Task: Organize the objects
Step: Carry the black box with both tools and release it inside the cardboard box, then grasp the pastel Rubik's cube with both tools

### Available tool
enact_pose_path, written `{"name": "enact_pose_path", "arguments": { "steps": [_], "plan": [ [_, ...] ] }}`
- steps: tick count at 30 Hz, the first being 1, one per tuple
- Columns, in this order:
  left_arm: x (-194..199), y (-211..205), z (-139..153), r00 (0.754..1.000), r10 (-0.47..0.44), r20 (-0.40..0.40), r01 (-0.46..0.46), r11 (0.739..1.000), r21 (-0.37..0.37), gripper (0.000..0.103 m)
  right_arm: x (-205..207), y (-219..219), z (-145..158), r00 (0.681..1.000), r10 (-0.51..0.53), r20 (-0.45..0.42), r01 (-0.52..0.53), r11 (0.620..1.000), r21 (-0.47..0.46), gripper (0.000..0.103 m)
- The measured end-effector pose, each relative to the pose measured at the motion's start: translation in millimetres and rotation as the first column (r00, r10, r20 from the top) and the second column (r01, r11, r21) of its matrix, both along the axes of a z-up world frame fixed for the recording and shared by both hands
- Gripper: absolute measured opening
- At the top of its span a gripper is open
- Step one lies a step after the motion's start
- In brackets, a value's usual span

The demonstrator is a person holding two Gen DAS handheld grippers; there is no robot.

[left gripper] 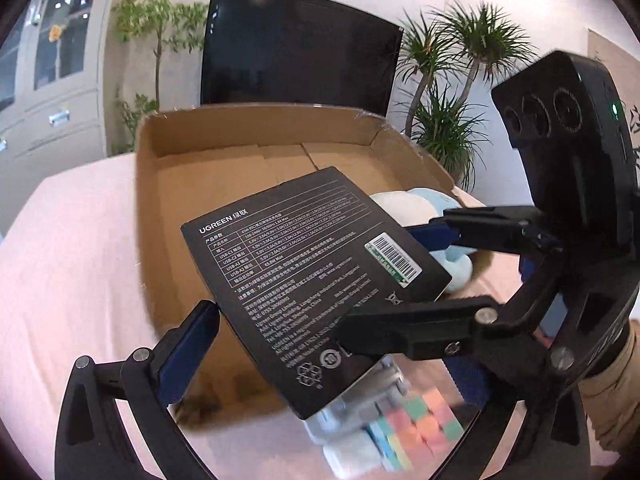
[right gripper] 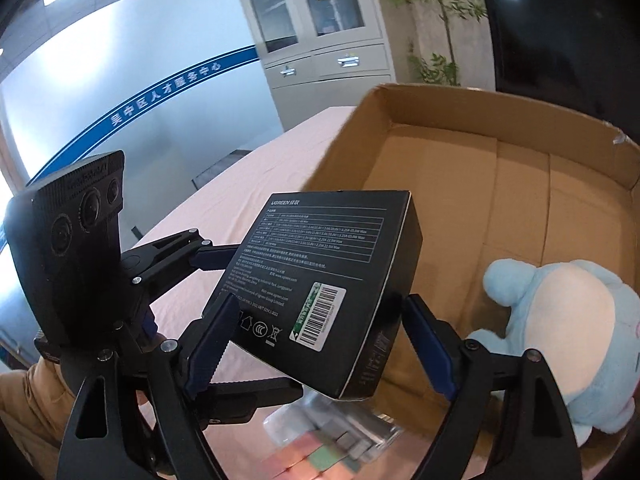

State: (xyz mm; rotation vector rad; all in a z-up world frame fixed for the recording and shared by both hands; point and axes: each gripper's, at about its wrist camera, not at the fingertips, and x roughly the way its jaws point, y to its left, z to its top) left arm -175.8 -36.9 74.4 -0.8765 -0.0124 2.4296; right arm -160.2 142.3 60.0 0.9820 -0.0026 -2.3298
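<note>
In the left wrist view, the left gripper holds the black UGREEN box at its two sides, lifted and tilted over the near edge of the cardboard tray. In the right wrist view, the right gripper also reaches this box — its fingers stand at both sides, but I cannot tell if they press it — near the blue plush toy in the tray's right corner.

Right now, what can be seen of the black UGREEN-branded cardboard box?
The black UGREEN-branded cardboard box is flat and rectangular, matte, with white spec tables, certification symbols and a white barcode sticker on its upturned face. It is closed, tilted and held in the air over the near edge of the open brown cardboard carton. Both the left tongs and the right tongs straddle it; which pair actually grips it cannot be told.
</note>
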Motion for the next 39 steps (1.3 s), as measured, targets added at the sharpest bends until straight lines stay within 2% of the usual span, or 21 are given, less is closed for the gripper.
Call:
{"name": "enact_pose_path", "arguments": {
  "steps": [2, 3, 7, 10, 13, 16, 19, 23, 26, 29, 33, 35, 39],
  "plan": [
    [-16.3, 6.4, -6.7, 1.0, 0.0, 0.018, 0.001, 1.0, -0.027, 0.103, -12.5, 2.0, -10.6, 1.0, -0.019, 0.015, 0.018, 1.0, 0.014, 0.083],
    [-24.1, 12.7, -11.8, 0.999, -0.048, 0.023, 0.049, 0.998, -0.049, 0.103, -16.8, 3.6, -16.3, 0.999, -0.025, 0.024, 0.025, 0.999, 0.02, 0.083],
    [-36.7, 25.4, -33.0, 0.997, -0.044, 0.069, 0.051, 0.993, -0.102, 0.103, -28.4, 10.1, -37.8, 0.996, -0.023, 0.083, 0.02, 0.999, 0.029, 0.086],
    [-26.1, 18.7, -30.6, 1.0, 0.001, 0.024, 0.003, 0.988, -0.156, 0.103, -27.4, 18.5, -36.9, 0.996, -0.058, 0.064, 0.058, 0.998, 0.009, 0.09],
    [-7.2, 3.4, -17.4, 0.999, 0.019, -0.038, -0.025, 0.986, -0.163, 0.103, -19.3, 30.2, -26.7, 0.994, -0.103, 0.035, 0.105, 0.994, -0.04, 0.094],
    [15.5, -15.5, -12.7, 0.999, 0.024, -0.046, -0.03, 0.993, -0.118, 0.103, 7.9, 37.9, -17.3, 0.995, -0.102, 0.013, 0.102, 0.992, -0.076, 0.095],
    [40.0, -27.6, -13.0, 0.999, 0.003, -0.039, -0.007, 0.995, -0.098, 0.103, 36.2, 43.8, -10.2, 0.996, -0.091, -0.015, 0.089, 0.991, -0.105, 0.101],
    [72.4, -27.6, -21.9, 0.999, -0.03, -0.045, 0.024, 0.991, -0.134, 0.103, 79.2, 50.0, -9.0, 0.997, -0.073, -0.035, 0.068, 0.99, -0.125, 0.102],
    [92.2, -12.3, -28.5, 0.996, -0.003, -0.084, -0.014, 0.979, -0.201, 0.103, 109.6, 50.0, -12.2, 0.995, -0.079, -0.055, 0.073, 0.991, -0.115, 0.102],
    [109.0, -4.7, -33.2, 0.994, 0.051, -0.093, -0.07, 0.973, -0.219, 0.103, 137.0, 48.1, -19.4, 0.993, -0.095, -0.069, 0.087, 0.99, -0.107, 0.102],
    [123.9, 8.3, -43.4, 0.992, 0.116, -0.057, -0.126, 0.963, -0.238, 0.103, 159.7, 47.1, -38.0, 0.991, -0.128, -0.032, 0.125, 0.988, -0.088, 0.102],
    [129.9, 9.2, -49.1, 0.994, 0.11, -0.019, -0.111, 0.969, -0.219, 0.103, 169.8, 49.4, -50.6, 0.994, -0.113, 0.01, 0.114, 0.989, -0.095, 0.102],
    [144.6, 13.4, -60.0, 0.995, 0.096, 0.006, -0.092, 0.966, -0.244, 0.103, 181.6, 60.4, -64.0, 0.989, -0.138, 0.046, 0.142, 0.987, -0.081, 0.102]
  ]
}}
